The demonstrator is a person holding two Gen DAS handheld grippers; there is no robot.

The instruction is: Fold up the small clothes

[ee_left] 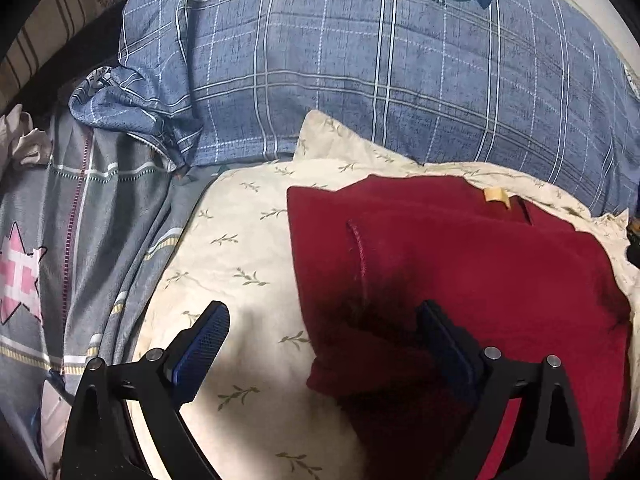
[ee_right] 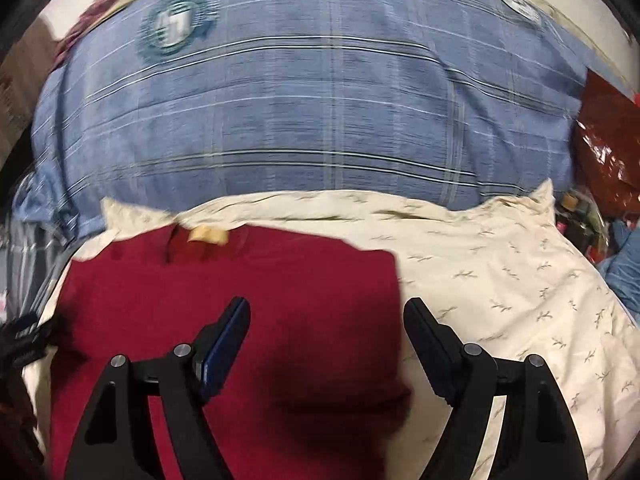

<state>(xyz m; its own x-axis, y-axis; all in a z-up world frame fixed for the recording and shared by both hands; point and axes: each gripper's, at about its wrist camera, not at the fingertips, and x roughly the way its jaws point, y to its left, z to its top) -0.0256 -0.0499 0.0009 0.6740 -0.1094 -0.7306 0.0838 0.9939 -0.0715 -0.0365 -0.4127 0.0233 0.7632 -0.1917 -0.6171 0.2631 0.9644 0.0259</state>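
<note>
Red garment (ee_left: 460, 264) on cream pillow (ee_left: 240, 248), seemingly folded, claws spread

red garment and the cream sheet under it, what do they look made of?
Red garment: looks like fleece or brushed knit, matte and fuzzy, with a stitched seam showing. Cream sheet: probably thin woven cotton or blend, smooth, faintly creased, with a printed sprig pattern. Neither fibre is certain from the look.

The garment (ee_left: 460, 264) is lying on the pillow (ee_left: 240, 248), toward its right side in the left wrist view. The quilt (ee_left: 360, 80) is lying behind both, touching the pillow's far edge.
</note>
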